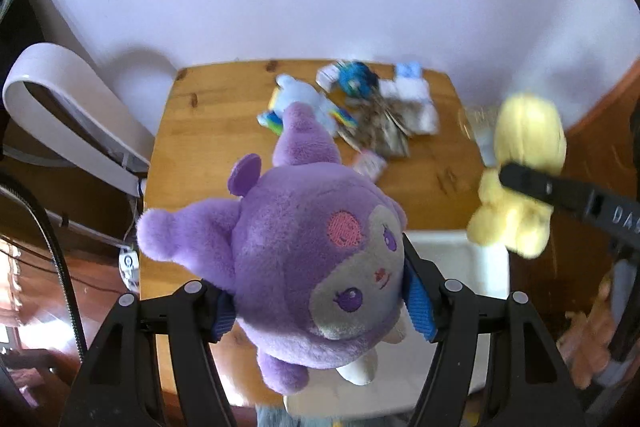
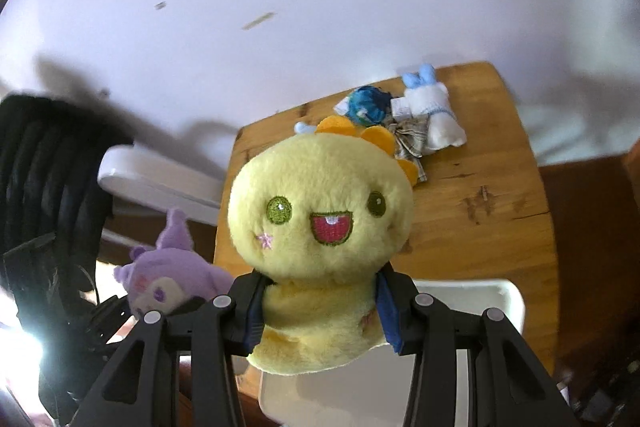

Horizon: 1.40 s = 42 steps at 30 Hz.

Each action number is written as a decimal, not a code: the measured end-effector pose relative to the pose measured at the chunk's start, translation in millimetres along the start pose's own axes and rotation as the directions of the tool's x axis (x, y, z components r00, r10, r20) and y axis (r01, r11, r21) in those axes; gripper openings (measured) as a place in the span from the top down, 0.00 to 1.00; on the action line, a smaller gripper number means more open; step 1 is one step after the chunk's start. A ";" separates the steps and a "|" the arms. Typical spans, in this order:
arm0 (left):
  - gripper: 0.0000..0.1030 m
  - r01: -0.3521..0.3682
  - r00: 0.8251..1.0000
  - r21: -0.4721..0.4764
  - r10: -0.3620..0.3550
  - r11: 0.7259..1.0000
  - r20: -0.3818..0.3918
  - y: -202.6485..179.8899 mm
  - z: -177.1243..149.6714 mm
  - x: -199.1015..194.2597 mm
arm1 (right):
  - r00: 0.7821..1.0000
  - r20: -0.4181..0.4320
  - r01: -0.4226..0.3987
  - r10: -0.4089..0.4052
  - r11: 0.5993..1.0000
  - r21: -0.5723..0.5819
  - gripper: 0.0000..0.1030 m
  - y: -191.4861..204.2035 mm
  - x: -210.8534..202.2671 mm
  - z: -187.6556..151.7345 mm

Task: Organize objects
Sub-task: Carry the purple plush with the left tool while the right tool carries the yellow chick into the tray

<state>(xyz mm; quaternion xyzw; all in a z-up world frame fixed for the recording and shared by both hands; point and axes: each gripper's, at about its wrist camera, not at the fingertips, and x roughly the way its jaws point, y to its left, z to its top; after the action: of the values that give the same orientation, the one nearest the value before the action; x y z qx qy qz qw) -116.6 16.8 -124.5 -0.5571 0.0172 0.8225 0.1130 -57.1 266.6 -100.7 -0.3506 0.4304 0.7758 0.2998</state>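
Observation:
My left gripper [image 1: 320, 303] is shut on a purple plush toy [image 1: 312, 259] and holds it in the air above the white bin [image 1: 484, 267] at the near edge of the wooden table [image 1: 200, 131]. My right gripper [image 2: 320, 311] is shut on a yellow plush toy [image 2: 320, 227] above the white bin [image 2: 480, 299]. The yellow plush [image 1: 524, 171] also shows at the right of the left wrist view, and the purple plush [image 2: 168, 275] at lower left of the right wrist view.
At the table's far side lie a light-blue plush [image 1: 304, 103], a blue ball-like toy [image 2: 368, 105], a white-and-blue bunny plush [image 2: 432, 115] and plaid fabric [image 2: 408, 143]. A white curved object [image 1: 72, 111] stands left of the table. A white wall is behind.

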 end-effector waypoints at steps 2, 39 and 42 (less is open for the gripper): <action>0.31 0.007 1.000 0.021 -0.007 1.000 -0.016 -9.8 -15.2 -9.7 | 1.000 -0.023 -0.014 0.013 1.000 -0.025 0.54 7.9 -10.9 -11.5; 0.13 -0.090 0.996 0.026 0.090 0.996 0.028 -55.4 -86.1 -56.2 | 0.991 -0.131 -0.003 -0.012 0.994 -0.111 0.27 25.7 -30.2 -56.2; 0.11 -0.097 0.995 0.030 0.096 0.995 0.029 -57.1 -84.8 -56.6 | 0.992 -0.126 0.000 -0.013 0.995 -0.105 0.27 23.9 -31.6 -55.9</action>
<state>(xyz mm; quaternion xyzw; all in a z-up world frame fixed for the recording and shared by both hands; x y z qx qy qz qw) -7.5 49.9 -98.9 -0.5423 0.0553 0.8344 0.0820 -41.3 201.6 -85.8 -0.4159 0.4063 0.7724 0.2558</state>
